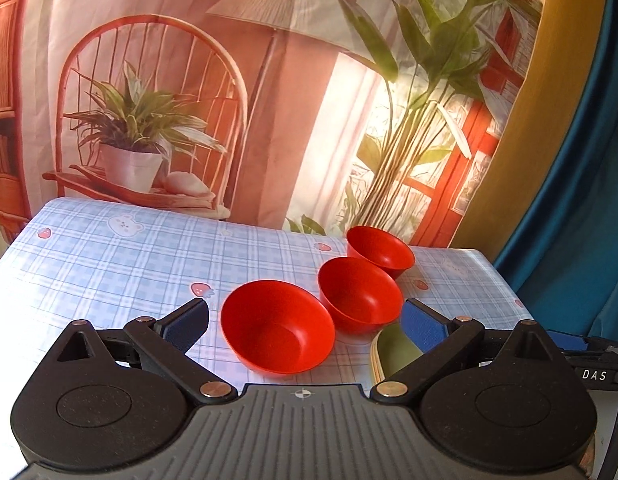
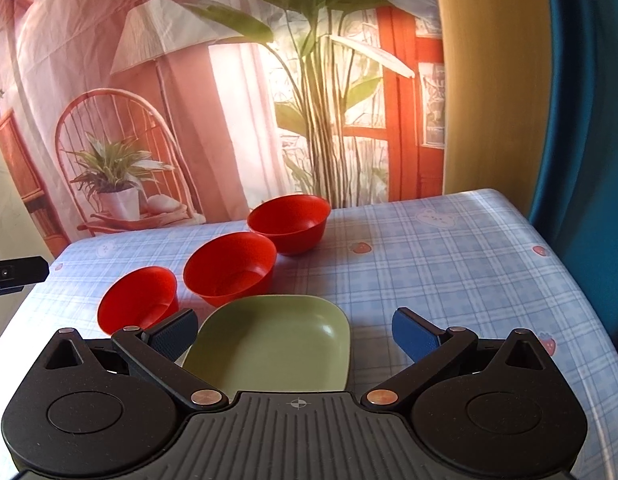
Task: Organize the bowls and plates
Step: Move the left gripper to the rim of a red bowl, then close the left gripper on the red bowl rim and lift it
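Three red bowls stand in a diagonal row on the checked tablecloth: a near one, a middle one and a far one. A green square plate lies beside the middle bowl, with paler rims showing under its edge in the left wrist view. My left gripper is open above the near bowl, pads clear of it. My right gripper is open over the green plate, with neither pad touching it.
The table with its blue checked cloth ends at a rounded right edge beside a blue curtain. A printed backdrop hangs right behind the table. Part of the other gripper shows at the left edge of the right wrist view.
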The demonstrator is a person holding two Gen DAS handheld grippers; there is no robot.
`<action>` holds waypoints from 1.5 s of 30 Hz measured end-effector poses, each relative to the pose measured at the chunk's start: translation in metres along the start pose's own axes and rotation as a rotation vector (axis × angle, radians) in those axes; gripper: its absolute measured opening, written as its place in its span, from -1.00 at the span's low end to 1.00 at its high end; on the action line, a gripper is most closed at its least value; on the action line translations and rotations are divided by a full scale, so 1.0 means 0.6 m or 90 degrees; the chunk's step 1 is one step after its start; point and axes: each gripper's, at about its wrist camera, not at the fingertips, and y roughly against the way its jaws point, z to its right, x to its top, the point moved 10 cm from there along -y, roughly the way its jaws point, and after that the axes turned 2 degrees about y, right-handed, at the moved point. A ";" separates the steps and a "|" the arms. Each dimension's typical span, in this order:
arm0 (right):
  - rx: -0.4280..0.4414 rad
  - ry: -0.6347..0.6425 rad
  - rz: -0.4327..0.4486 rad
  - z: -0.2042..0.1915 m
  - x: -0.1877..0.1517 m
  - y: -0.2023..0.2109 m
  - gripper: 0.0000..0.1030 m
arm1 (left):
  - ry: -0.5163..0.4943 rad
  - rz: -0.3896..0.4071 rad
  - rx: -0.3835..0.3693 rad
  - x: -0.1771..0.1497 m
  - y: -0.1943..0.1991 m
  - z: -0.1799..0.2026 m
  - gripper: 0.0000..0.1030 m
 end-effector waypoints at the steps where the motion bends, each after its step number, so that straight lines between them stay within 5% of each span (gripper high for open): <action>1: 0.001 0.009 0.004 -0.005 0.004 0.000 0.99 | 0.001 -0.002 0.003 0.002 0.001 -0.004 1.00; 11: 0.050 0.060 -0.006 -0.046 0.046 -0.022 0.99 | -0.020 -0.010 0.050 0.015 0.002 -0.043 1.00; 27: 0.019 0.142 -0.005 -0.028 0.103 -0.085 0.99 | -0.032 -0.023 0.053 0.042 -0.042 -0.035 1.00; 34: 0.029 0.162 -0.016 -0.008 0.124 -0.147 0.94 | -0.081 -0.027 0.036 0.090 -0.115 0.016 1.00; 41: 0.027 0.138 -0.024 0.030 0.148 -0.241 0.57 | -0.111 -0.055 0.008 0.135 -0.250 0.084 0.95; 45: 0.040 0.103 -0.043 0.047 0.146 -0.296 0.35 | -0.106 -0.109 -0.019 0.123 -0.342 0.117 0.68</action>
